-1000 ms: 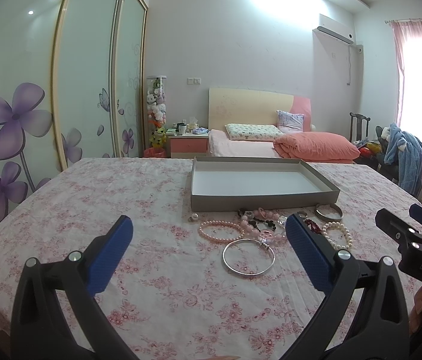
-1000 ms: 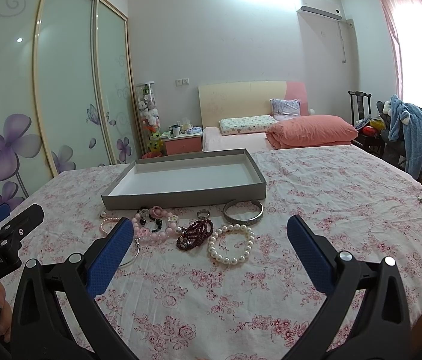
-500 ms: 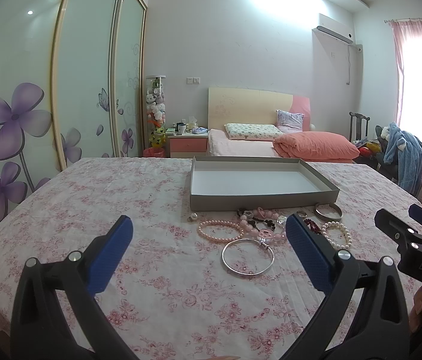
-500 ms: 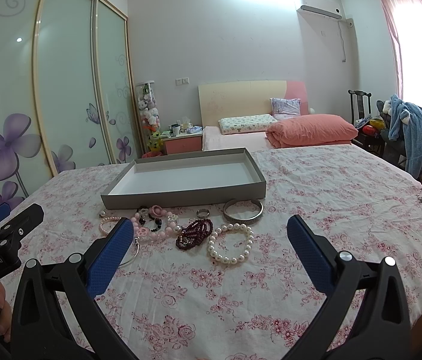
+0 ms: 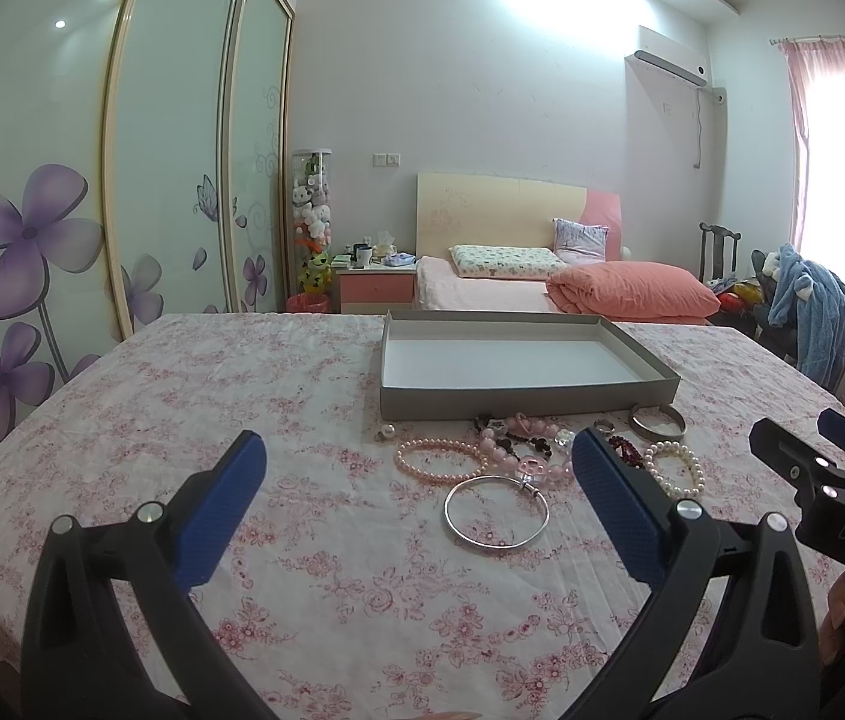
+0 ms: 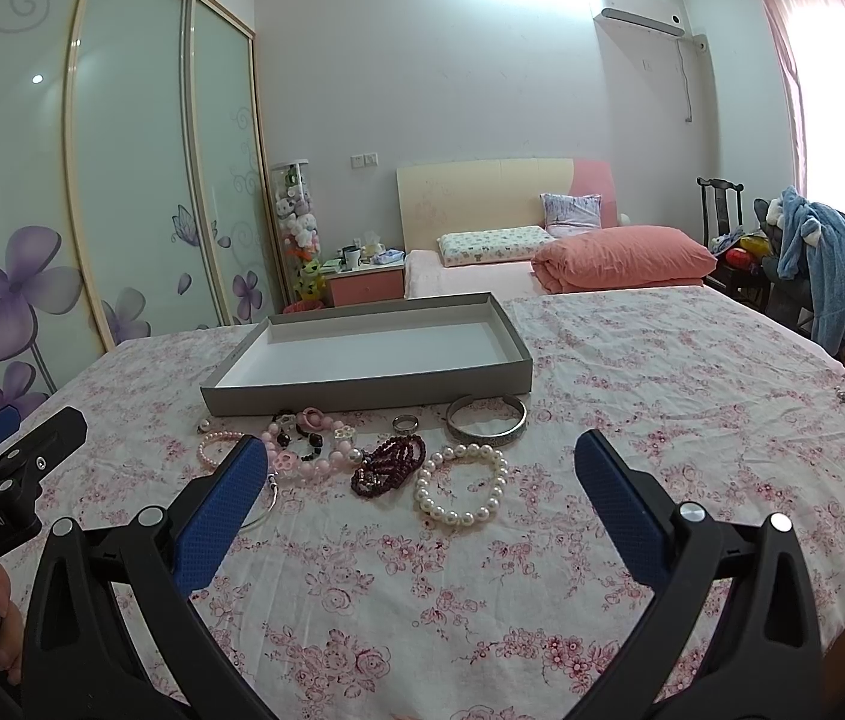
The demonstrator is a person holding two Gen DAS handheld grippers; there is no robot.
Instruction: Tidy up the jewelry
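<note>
Jewelry, tray and both tools much as a second ago, no piece shifted on the floral cloth. Left hand-held gripper (image 5: pixel 416 474) spread wide, nothing between the blue pads, poised low over the near part of the bench (image 5: pixel 194 396). Right hand-held gripper (image 6: pixel 422 480) likewise spread and holding nothing, side by side with the left one. Grey tray (image 6: pixel 362 381) with white floor lying flat, long axis crosswise in the left view, slanting away to the right in the right view. Jewelry strung in a loose row just in front of the tray's near wall, running roughly parallel to it. Silver bangle (image 5: pixel 496 513) nearest the left tool, flat on the cloth. Pink pearl bracelet (image 5: pixel 434 461) just beyond it. Pink bead cluster (image 6: pixel 302 444) with dark beads near the row's middle, dark red bead bracelet (image 6: pixel 389 463) beside that, white pearl bracelet (image 6: pixel 461 483) close in front of the right tool. Silver cuff (image 6: pixel 485 420) and small ring (image 6: pixel 405 423) next to the tray wall; opening of the cuff turned toward the tray. Single pearl (image 5: pixel 387 432) at the row's left end.
</note>
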